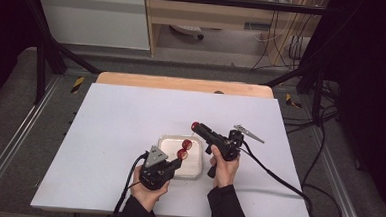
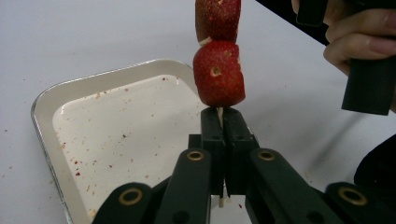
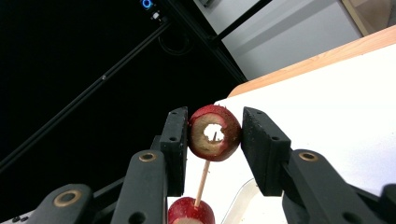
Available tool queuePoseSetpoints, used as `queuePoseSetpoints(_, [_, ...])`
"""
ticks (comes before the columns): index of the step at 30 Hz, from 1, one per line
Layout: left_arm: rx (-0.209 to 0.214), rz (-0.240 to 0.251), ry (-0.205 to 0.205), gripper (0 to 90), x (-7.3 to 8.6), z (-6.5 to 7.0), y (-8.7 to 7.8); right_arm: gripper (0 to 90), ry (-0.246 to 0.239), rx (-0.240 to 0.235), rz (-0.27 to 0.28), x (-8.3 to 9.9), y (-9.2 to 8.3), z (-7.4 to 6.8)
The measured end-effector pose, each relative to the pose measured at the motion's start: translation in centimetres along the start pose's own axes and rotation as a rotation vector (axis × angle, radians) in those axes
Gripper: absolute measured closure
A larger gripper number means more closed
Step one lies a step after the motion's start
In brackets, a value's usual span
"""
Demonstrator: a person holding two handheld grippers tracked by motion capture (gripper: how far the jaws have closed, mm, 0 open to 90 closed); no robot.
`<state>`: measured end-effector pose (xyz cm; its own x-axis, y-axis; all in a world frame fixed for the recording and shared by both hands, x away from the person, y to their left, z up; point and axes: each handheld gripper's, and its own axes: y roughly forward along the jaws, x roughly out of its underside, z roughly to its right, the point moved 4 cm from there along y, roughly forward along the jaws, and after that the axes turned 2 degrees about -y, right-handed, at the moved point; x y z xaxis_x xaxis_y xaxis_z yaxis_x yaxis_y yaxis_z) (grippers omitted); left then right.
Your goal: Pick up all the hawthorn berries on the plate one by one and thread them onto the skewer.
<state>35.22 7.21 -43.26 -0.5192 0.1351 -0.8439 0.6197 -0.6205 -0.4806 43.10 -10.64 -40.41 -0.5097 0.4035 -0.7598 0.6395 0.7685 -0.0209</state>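
Observation:
My left gripper (image 2: 224,114) is shut on the bare lower end of a thin wooden skewer (image 2: 219,111). Two red cored fruit pieces are threaded on it, the lower one (image 2: 218,72) just past the jaw tips and the upper one (image 2: 217,18) above it. They show as two red fruits (image 1: 185,149) over the white tray (image 1: 166,142). My right gripper (image 3: 215,135) is shut on a third red fruit piece (image 3: 229,135), and the skewer's stick (image 3: 202,182) runs up into its cored hole. This right gripper (image 1: 196,126) sits just beyond the tray's far right corner.
The shallow metal tray (image 2: 70,102) holds only red crumbs. It lies on a white sheet (image 1: 120,119) covering a wooden table (image 1: 182,83). A grey plate (image 1: 249,134) sticks out from the right gripper. Cables trail off to the right and lower left.

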Motion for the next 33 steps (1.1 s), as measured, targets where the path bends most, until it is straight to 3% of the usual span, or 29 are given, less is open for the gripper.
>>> queuePoseSetpoints(8, [-0.002,-0.007,-0.015,88.3,-0.7,0.0,0.3,62.9,-0.022,-0.01,-0.05,1.5,0.1,-0.1])
queuePoseSetpoints(19, [0.013,-0.015,0.007,88.2,-0.3,-0.5,0.3,60.5,-0.068,0.006,-0.074,1.6,-0.2,-0.2])
queuePoseSetpoints(24, [0.014,-0.026,0.023,88.2,0.0,-1.1,-0.1,47.1,-0.121,0.03,-0.093,0.9,-1.0,-0.5])
queuePoseSetpoints(33, [0.015,-0.063,0.07,88.2,0.4,-2.8,-1.1,15.3,-0.261,0.113,-0.25,1.0,-2.5,0.7])
